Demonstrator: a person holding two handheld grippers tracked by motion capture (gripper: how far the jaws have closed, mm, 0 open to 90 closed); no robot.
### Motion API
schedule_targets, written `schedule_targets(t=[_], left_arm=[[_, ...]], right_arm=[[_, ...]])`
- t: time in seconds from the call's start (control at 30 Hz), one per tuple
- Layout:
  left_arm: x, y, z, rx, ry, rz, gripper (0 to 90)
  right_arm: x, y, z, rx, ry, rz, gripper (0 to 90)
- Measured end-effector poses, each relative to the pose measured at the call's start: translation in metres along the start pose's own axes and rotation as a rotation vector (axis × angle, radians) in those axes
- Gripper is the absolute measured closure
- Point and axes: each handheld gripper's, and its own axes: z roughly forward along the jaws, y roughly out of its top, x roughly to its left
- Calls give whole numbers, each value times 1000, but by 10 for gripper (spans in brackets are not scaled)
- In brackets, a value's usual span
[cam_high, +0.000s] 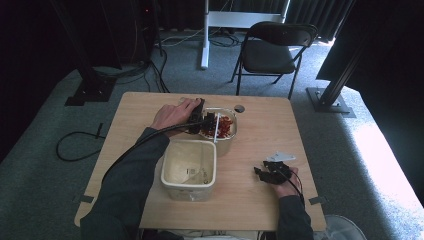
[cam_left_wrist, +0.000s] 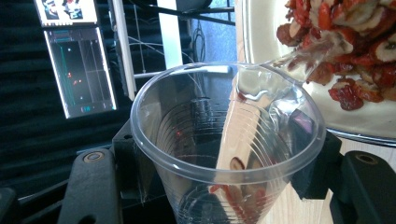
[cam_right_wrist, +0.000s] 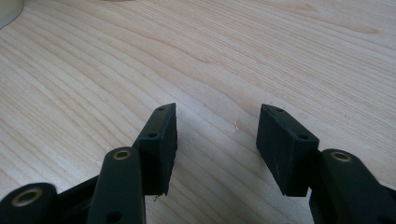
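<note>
High view, table: a light wooden table (cam_high: 260, 125) stands on grey carpet, and the person's two forearms come in from the bottom edge.
Left gripper: the left gripper (cam_high: 210, 121) is at the far side of the table, at the near rim of the container of red pieces, with the left hand (cam_high: 172, 114) behind it.
Left jaws: they are clamped on a clear plastic cup (cam_left_wrist: 227, 140); in the left gripper view one black jaw presses on each side of the cup wall.
Cup, position: it is held tilted, its mouth open toward the camera, with its rim near the edge of the container of red pieces.
Cup, content: a few red pieces and one pale slice lie low inside the cup.
Far container: a pale bowl-like container (cam_high: 231, 141) holds red dried fruit pieces (cam_high: 226, 127) mixed with pale slices; in the left gripper view they are seen close, at the upper right.
Near container: a square cream tub (cam_high: 189, 167) stands just in front of the far container, touching it or almost; I cannot tell what is inside it.
Right gripper: the right gripper (cam_high: 270, 172) is low over the table at the right, well apart from both containers.
Right jaws: they stand apart in the right gripper view, with bare wood between them.
Background: a black folding chair (cam_high: 272, 50) stands beyond the table.
</note>
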Motion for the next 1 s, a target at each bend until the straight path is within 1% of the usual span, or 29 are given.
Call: schedule_targets(t=[0.03,0.1,0.13,0.23,0.37,0.43,0.47,0.5,0.53,0.6,0.63,0.7,0.73,0.8,0.93,1.0], left_arm=[[1,0,-1,-4,1,-6,361],[3,1,-2,1,9,0,361],[5,2,-2,5,17,12,362],[5,1,-3,4,19,16,364],[2,0,-2,18,27,50,364],[2,0,-1,24,28,57,364],[3,0,-1,29,34,70,364],[4,0,-2,30,34,71,364],[5,0,-3,25,42,78,364],[6,3,-6,35,57,102,364],[7,3,-7,35,59,107,364],[7,4,-7,30,64,103,365],[7,4,-7,32,70,109,365],[6,5,-6,40,76,137,365],[5,5,-6,51,96,160,365],[4,6,-6,58,109,184,366]], right_arm=[[0,0,0,0,0,0,472],[0,0,0,-1,0,0,472],[0,0,0,-1,0,-1,473],[0,0,0,-2,0,-2,473],[0,0,0,-2,0,-2,472],[0,0,0,-1,0,-1,472],[0,0,0,-1,0,-1,472],[0,0,0,-2,0,-2,472],[0,0,0,-2,0,-1,472],[0,0,0,-2,0,-1,473],[0,0,0,-3,0,-1,473],[0,0,0,-2,0,-2,473],[0,0,0,-3,0,-1,473],[0,0,0,-3,0,-3,472],[0,0,0,-3,1,-2,473],[0,0,0,-3,2,-3,472]])
